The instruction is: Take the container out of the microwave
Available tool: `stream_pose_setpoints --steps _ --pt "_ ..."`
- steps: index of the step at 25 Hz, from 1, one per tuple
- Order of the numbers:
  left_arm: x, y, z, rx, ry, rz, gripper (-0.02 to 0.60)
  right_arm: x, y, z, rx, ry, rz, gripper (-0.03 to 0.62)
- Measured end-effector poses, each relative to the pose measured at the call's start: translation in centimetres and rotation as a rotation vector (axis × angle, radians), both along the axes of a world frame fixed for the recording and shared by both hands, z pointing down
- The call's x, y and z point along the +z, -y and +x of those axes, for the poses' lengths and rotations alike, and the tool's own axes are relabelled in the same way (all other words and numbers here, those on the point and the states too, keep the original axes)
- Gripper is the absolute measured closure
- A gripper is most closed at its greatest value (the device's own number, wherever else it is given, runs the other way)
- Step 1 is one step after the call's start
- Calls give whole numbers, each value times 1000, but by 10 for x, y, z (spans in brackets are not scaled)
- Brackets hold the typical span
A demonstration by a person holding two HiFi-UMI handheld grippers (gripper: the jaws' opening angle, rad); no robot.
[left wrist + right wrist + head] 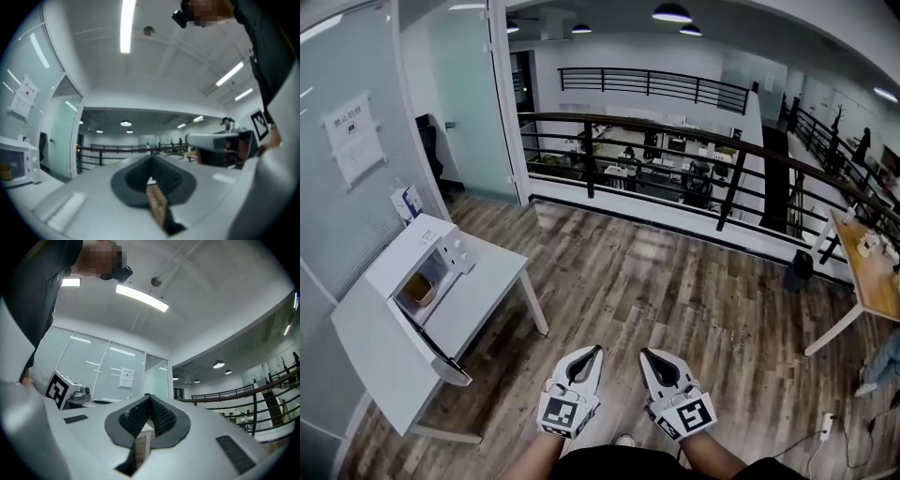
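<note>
A white microwave (411, 255) stands on a white table (492, 286) at the left of the head view. Its door (427, 339) hangs open. Inside sits a tan container (419, 289). Both grippers are low in the head view, over the wooden floor and well away from the table. My left gripper (597, 350) is shut and holds nothing. My right gripper (642, 353) beside it is also shut and empty. The left gripper view catches the microwave (16, 161) and the container (4, 171) at its far left edge, beyond the closed tips of the left gripper (151, 157). The right gripper (148, 396) points toward a glass wall.
A glass partition (356, 178) with a paper notice (353, 136) runs behind the table. A dark railing (694, 164) borders the wooden floor (675, 291) at the far side. A wooden desk (872, 272) stands at the right, with cables on the floor near it.
</note>
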State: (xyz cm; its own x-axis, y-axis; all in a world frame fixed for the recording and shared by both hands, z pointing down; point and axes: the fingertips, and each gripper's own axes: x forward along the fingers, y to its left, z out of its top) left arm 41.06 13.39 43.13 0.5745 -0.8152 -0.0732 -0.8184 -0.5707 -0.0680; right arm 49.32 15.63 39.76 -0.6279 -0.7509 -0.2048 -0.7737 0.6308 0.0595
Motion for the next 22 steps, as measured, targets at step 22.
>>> stream_pose_setpoints --steps 22 --pt "20 96 -42 -128 -36 -74 577 13 94 -40 -120 -29 -39 600"
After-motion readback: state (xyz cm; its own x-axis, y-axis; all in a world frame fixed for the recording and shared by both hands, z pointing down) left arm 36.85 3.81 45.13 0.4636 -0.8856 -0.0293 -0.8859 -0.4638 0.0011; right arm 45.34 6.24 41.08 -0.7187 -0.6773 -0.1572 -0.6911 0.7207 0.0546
